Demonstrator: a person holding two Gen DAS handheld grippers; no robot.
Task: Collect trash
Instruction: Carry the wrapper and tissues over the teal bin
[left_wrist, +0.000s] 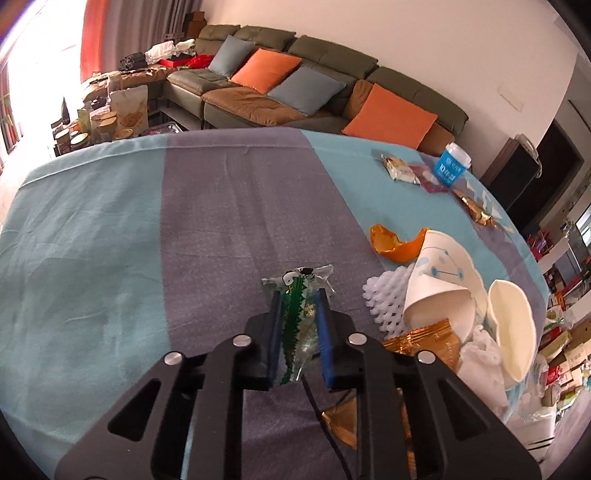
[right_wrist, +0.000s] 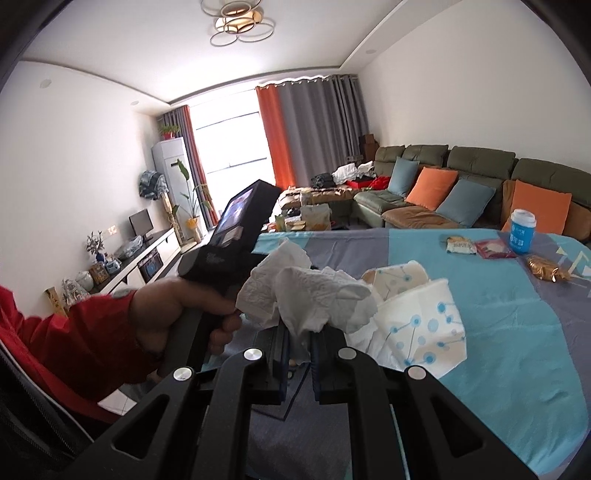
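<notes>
Left tongs (left_wrist: 297, 299) pinch one green wrapper (left_wrist: 300, 317); two, perhaps three, paper cups (left_wrist: 439, 284) nearby.

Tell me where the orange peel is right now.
In the left wrist view the orange peel lies on the tablecloth, right of centre, touching the tipped paper cup and just beyond the white foam net.

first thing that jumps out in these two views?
Each claw already has trash: the left claw is closed on a clear green-printed wrapper at the near middle of the striped tablecloth, and the right claw pinches a crumpled white tissue held up in front of the lens. Next, the litter pile at the table's right: crushed paper cups, orange peel and gold wrappers.
</notes>
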